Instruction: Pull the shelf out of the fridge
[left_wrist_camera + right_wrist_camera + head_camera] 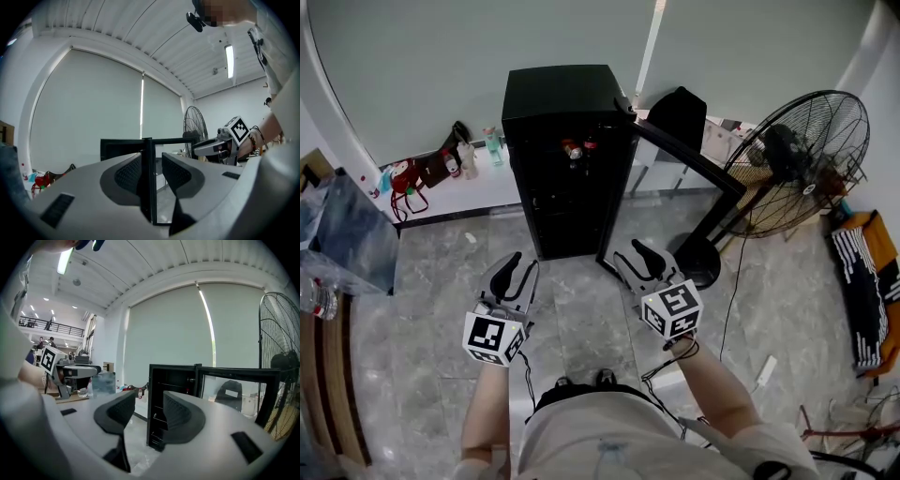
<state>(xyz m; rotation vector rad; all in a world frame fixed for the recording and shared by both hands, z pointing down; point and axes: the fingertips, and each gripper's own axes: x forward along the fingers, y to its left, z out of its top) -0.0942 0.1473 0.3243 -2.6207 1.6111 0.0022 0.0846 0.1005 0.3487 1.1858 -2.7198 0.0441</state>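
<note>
A black fridge [567,159] stands on the floor ahead of me, its glass door [680,155] swung open to the right. Wire shelves [157,417] show inside the cabinet, with a few bottles [578,148] on an upper one. My left gripper [517,272] is held short of the fridge's front, left of centre; its jaws stand a little apart with nothing between them [152,171]. My right gripper [639,258] hovers near the door's lower edge, open and empty [149,411]. Neither touches the fridge.
A large standing fan [806,150] is right of the open door, its cable trailing over the tiles. Bags and bottles [441,169] line the wall ledge at left. A table [347,234] stands at far left. A striped cloth [862,291] lies at far right.
</note>
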